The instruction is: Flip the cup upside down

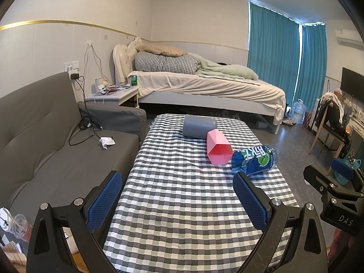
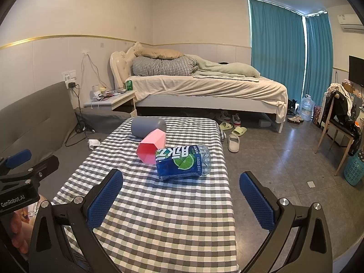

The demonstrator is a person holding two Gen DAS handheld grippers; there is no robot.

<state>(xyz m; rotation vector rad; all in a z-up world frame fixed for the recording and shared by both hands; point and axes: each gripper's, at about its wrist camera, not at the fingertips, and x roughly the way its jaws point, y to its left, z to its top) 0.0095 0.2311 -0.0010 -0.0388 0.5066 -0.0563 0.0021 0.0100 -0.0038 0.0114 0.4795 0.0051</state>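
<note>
Two hand-held grippers hang above the near end of a checked-cloth worktop (image 1: 182,204), both with fingers spread wide and holding nothing. Taking the pink cup (image 1: 218,148) as landmark: it lies on its side near the far end of the worktop, its mouth turned toward the cameras. Touching it on the far left is a grey cylinder (image 1: 199,126), also lying down. To its right, just beside it or touching, lies a blue bottle (image 1: 254,159). The left hand-held gripper (image 1: 179,201) and the right hand-held gripper (image 2: 182,201) are both well short of the cup.

Step in hand, as judged: the approach, with no grasp yet made. The next move calls for closing the fingers across the cup's faceted wall, clear of its two neighbours, then turning it so the mouth rests down on the cloth.

Legible writing: the bottle label shows a lime slice, large white Chinese characters and "600"; the gripper bodies read "DAS" and "GenRobot.AI".
</note>
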